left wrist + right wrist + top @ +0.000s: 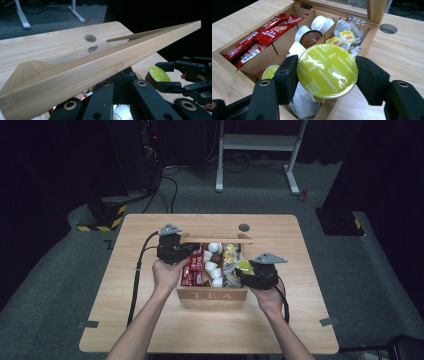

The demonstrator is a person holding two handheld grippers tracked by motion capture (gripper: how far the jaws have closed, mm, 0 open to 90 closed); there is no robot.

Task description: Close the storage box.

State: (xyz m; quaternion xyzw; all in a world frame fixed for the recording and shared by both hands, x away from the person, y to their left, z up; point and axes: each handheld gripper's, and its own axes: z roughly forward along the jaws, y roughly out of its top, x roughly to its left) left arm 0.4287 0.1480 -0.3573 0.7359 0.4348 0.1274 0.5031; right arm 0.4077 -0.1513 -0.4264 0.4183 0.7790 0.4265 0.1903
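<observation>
right gripper [327, 72] pinches one capsule [327, 70] (second [270, 71] boxed) | left gripper [176, 251]: grip unclear

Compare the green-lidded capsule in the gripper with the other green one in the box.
The held capsule is clamped between the right hand-held gripper jaws above the box; the boxed capsule lies in a compartment. The held one shows its whole lid, the boxed one is partly hidden. Both have yellow-green lids.

The counter [150, 320] is seen whole from high above its near edge, facing forward and down. The open lid [105, 67] of the tea box [212, 294] is viewed very closely from the left, facing right. The box compartments are viewed closely from the near right. The box is shared by all views.
</observation>
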